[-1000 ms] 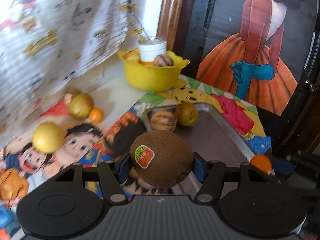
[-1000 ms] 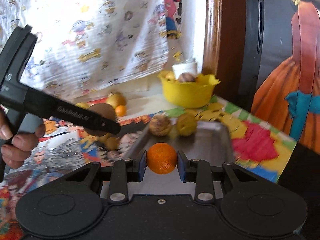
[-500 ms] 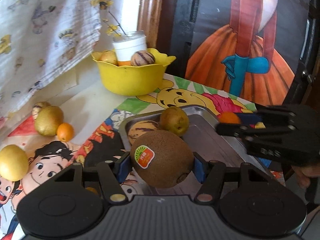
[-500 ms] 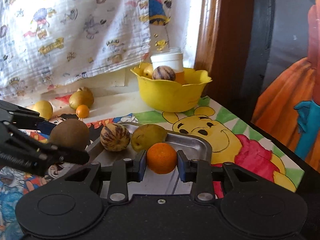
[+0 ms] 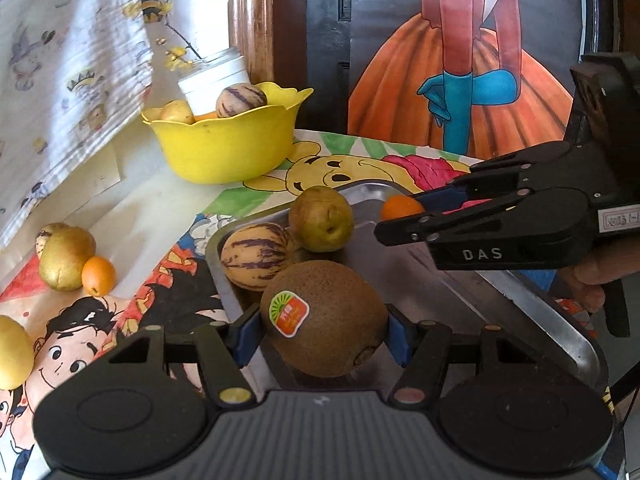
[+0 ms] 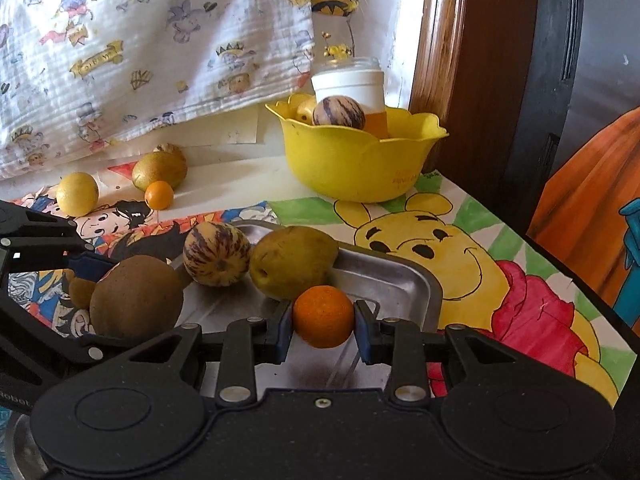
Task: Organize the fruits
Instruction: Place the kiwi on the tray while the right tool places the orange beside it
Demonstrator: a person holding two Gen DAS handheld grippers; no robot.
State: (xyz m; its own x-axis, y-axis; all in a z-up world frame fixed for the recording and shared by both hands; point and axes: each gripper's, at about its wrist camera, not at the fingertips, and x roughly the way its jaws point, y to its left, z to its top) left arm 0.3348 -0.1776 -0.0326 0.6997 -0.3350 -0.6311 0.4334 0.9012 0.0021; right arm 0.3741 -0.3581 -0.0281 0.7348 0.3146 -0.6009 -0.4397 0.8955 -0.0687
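Observation:
My left gripper [image 5: 322, 332] is shut on a brown kiwi [image 5: 326, 318] with a sticker, held over the near part of the metal tray [image 5: 540, 308]. My right gripper [image 6: 323, 322] is shut on a small orange [image 6: 323, 316] above the tray's [image 6: 404, 280] far corner. In the left wrist view the right gripper [image 5: 404, 216] reaches in from the right with the orange [image 5: 400, 206]. A striped melon-like fruit [image 5: 256, 256] and a green-brown pear [image 5: 321, 218] lie in the tray's far end. The left gripper with the kiwi [image 6: 136, 298] shows at the left of the right wrist view.
A yellow bowl [image 5: 228, 146] with fruit and a white jar [image 5: 216, 82] stands behind the tray. Loose fruit lies at the left: a golden pear [image 5: 66, 258], a small orange [image 5: 98, 276] and a yellow lemon [image 5: 14, 352]. A curtain [image 6: 140, 52] hangs behind.
Both grippers have moved in over the tray with their fruit still gripped. The right gripper with the orange has come in from the right and now hangs near the pear.

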